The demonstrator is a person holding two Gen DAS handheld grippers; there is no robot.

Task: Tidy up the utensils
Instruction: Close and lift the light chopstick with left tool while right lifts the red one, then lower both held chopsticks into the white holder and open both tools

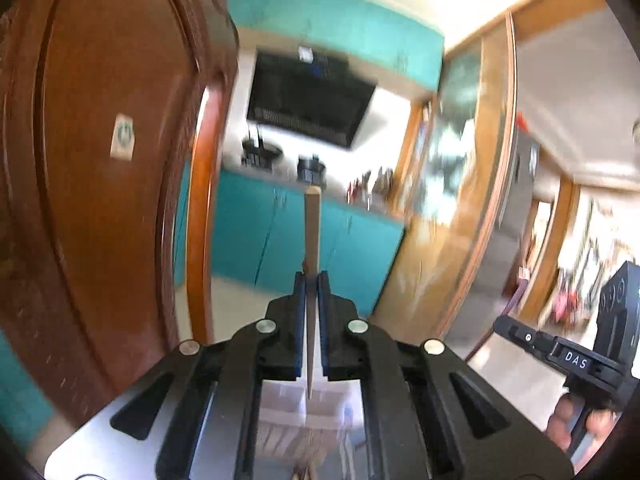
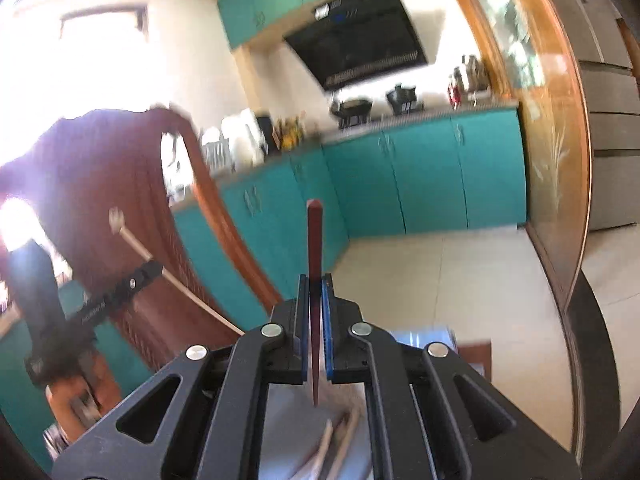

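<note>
My left gripper (image 1: 312, 280) at lower centre, jaws pressed onto a pale wooden chopstick (image 1: 312, 232) pointing up mid-frame, my right gripper (image 2: 316, 280) likewise pinching a dark red chopstick (image 2: 315, 240), clear organizer tray (image 1: 304, 404) below, teal cabinets (image 2: 420, 176) beyond.

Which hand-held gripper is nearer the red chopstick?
Right. The right hand-held gripper is shut on the red chopstick; the left hand-held gripper, off to its left, holds a pale wooden chopstick.

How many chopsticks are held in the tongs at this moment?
2: a pale chopstick in the left tongs, a dark red chopstick in the right tongs. Others below are blurred.
</note>
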